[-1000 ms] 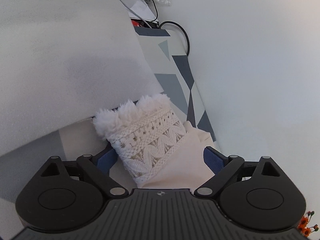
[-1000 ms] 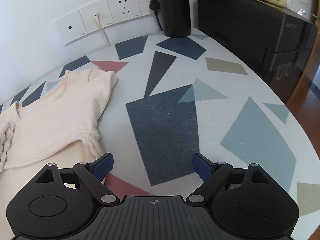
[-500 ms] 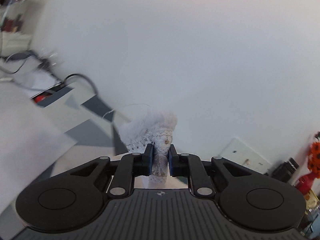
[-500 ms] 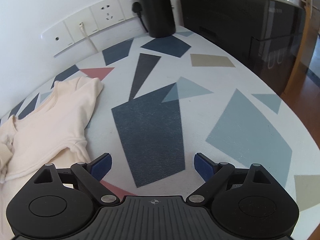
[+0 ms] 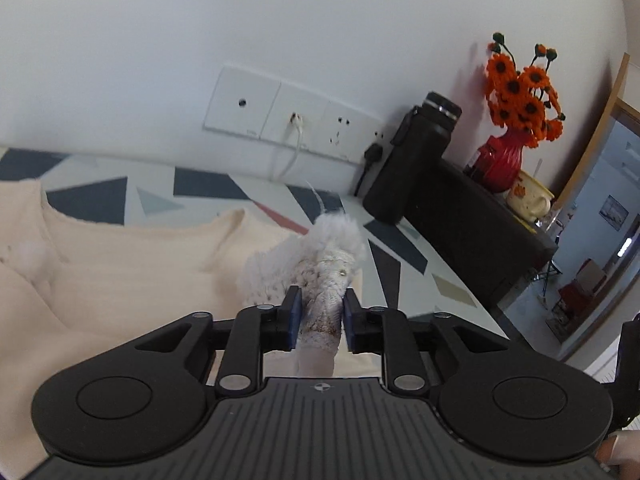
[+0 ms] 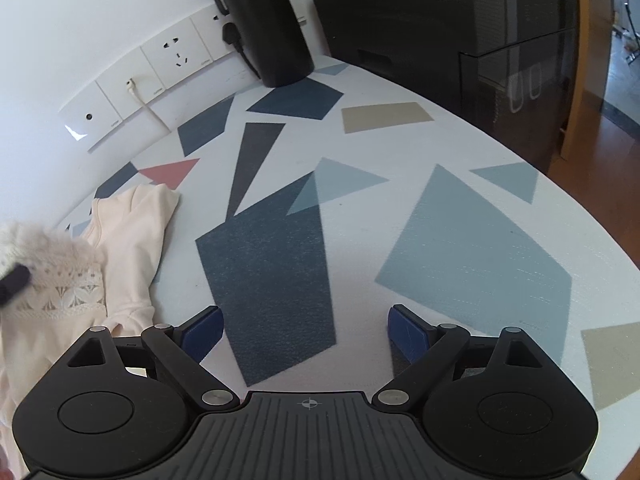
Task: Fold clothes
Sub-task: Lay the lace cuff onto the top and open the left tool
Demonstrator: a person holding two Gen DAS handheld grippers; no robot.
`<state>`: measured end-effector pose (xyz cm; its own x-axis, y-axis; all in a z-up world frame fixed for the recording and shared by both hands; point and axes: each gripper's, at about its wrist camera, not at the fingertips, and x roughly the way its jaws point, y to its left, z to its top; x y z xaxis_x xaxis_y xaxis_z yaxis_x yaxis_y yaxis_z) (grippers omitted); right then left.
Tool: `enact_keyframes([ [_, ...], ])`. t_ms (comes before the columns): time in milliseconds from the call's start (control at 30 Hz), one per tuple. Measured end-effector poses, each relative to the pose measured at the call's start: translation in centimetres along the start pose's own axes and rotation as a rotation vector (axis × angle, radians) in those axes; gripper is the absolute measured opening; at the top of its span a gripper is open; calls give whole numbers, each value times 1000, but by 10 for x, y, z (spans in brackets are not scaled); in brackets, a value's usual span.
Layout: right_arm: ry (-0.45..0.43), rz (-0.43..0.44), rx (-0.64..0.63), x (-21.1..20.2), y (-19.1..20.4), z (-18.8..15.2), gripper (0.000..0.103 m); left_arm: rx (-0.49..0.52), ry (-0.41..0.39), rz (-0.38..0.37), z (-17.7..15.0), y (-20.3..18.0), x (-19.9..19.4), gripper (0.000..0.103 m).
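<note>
A cream garment lies on the patterned table. Its sleeve ends in a white lace cuff with fluffy trim. My left gripper is shut on that cuff and holds it up over the garment's body. In the right wrist view the cuff and the garment show at the left edge, with one left gripper pad beside the cuff. My right gripper is open and empty, low over the bare table, to the right of the garment.
A black flask stands at the back by the wall sockets; it also shows in the right wrist view. A black cabinet adjoins the table's right side, carrying a red vase of orange flowers and a mug.
My left gripper closed on the lace cuff, lifted it and swung it right over the garment toward the sockets. My right gripper stayed open and drew slightly to the right.
</note>
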<state>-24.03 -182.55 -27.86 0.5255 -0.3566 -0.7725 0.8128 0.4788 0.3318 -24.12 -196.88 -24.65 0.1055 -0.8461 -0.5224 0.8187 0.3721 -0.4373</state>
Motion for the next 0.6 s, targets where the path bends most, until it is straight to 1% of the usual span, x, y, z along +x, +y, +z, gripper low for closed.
enact_keyframes([
  [33, -2, -1, 4, -1, -2, 0, 87, -15, 44, -3, -3, 0, 4, 58],
  [67, -5, -1, 7, -1, -4, -1, 87, -30, 87, -6, -5, 0, 7, 72],
  [100, -6, -1, 9, -1, -5, -1, 88, -29, 106, -10, -9, 0, 7, 72],
  [200, -5, -5, 10, -1, -4, -1, 88, 8, 81, 6, -10, 1, -6, 73],
  [300, -3, -6, 5, 1, -1, -1, 89, -5, 43, 33, -2, 13, -27, 76],
  [433, 5, -4, -6, 2, 5, 0, 89, -29, -32, 70, 13, 29, -58, 89],
  [500, 11, -10, -13, 3, 9, 0, 89, -17, -72, 99, 18, 38, -75, 94],
  [533, 15, -17, -19, 3, 11, 1, 89, -5, -90, 122, 20, 42, -84, 97],
  [600, 22, -30, -35, 4, 16, 1, 90, 15, -123, 185, 20, 52, -101, 100],
])
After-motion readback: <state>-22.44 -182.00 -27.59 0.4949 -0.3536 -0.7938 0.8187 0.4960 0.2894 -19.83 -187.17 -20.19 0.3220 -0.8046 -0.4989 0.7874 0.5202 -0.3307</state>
